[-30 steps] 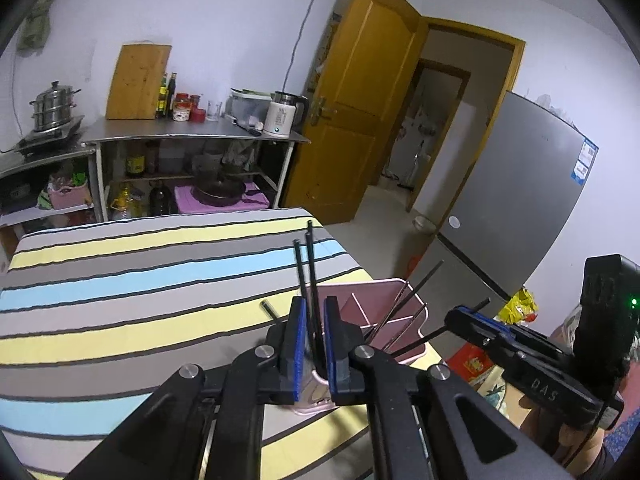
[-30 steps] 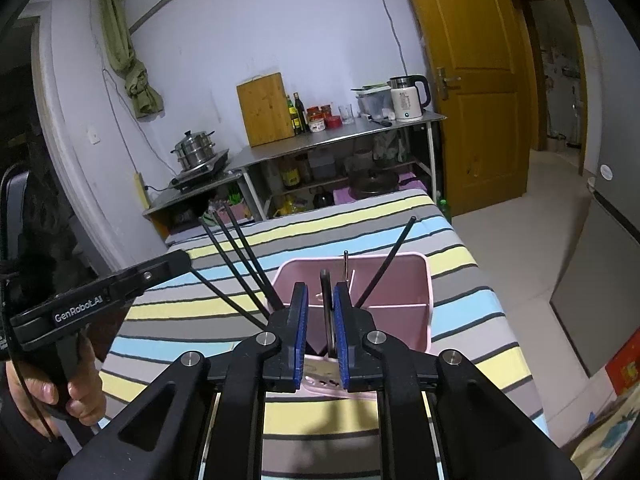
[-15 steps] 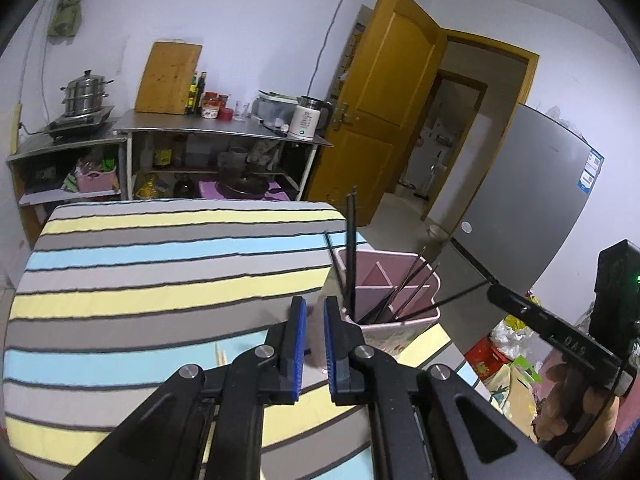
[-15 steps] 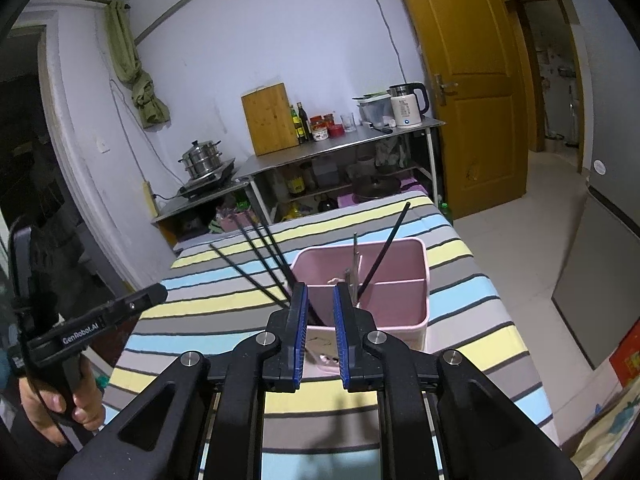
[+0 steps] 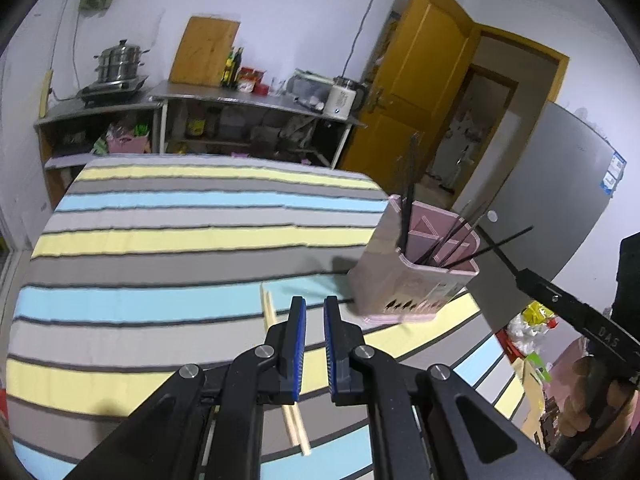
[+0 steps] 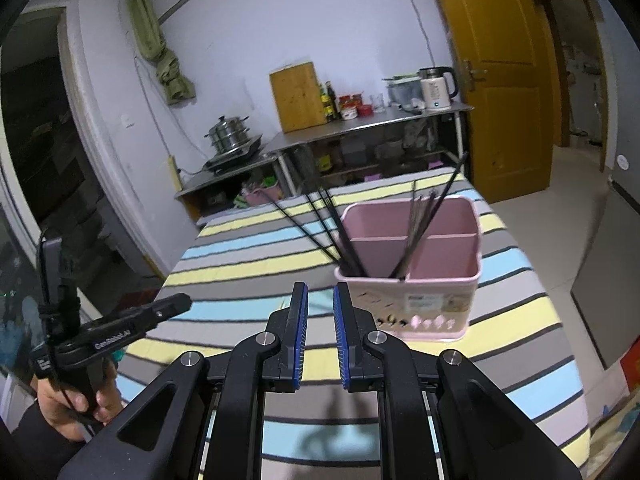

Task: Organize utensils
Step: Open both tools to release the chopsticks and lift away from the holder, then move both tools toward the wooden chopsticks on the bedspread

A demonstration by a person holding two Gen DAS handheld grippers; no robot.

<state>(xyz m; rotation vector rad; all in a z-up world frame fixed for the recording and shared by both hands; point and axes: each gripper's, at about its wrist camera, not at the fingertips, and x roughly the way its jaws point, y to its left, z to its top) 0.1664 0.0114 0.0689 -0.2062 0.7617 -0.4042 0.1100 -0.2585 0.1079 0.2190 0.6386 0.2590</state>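
Now, black chopsticks (image 6: 420, 236) lean inside the pink holder (image 6: 412, 308) on the striped counter (image 5: 160, 240).
Wooden chopsticks (image 5: 296, 424) lie flat beneath the left gripper (image 5: 315, 308), which angles downward, jaws slightly spread and empty; the right gripper (image 6: 320, 292) hovers beside the holder, jaws likewise parted, gripping nothing.

Wooden chopsticks (image 5: 294, 424) partly hidden under left hand-held gripper (image 5: 315, 308)
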